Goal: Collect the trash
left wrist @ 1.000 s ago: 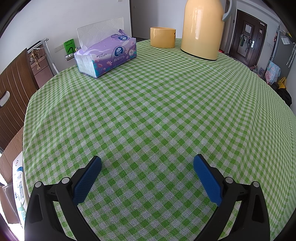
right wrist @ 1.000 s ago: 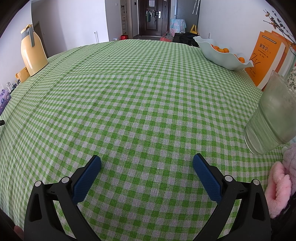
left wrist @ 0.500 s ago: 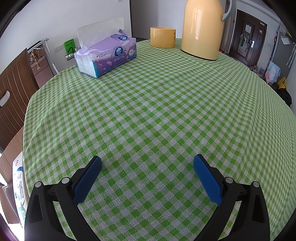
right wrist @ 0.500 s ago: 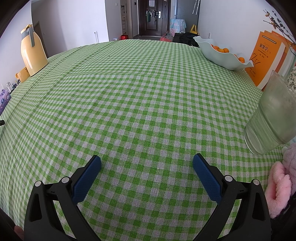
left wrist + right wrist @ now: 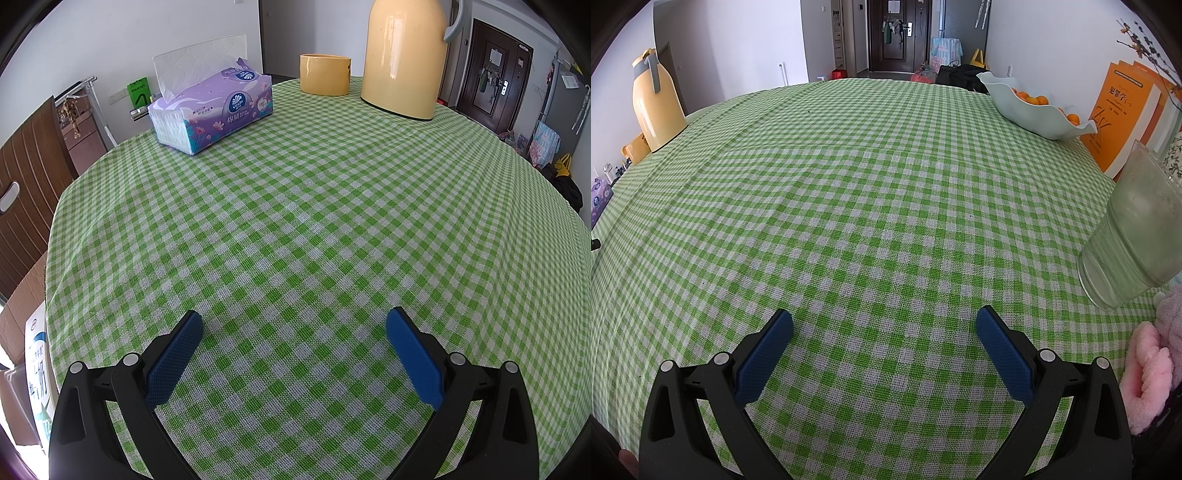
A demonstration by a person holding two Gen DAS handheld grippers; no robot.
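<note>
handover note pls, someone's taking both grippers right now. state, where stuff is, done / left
Left gripper: open, empty, low over the checked tablecloth.
Right gripper: open, empty, same.
No trash visible in either view.
On the table: tissue pack, yellow cup, yellow thermos, fruit bowl, orange books, cloudy glass, pink plush.
Done: can't tell.
Left: locate trash first.
</note>
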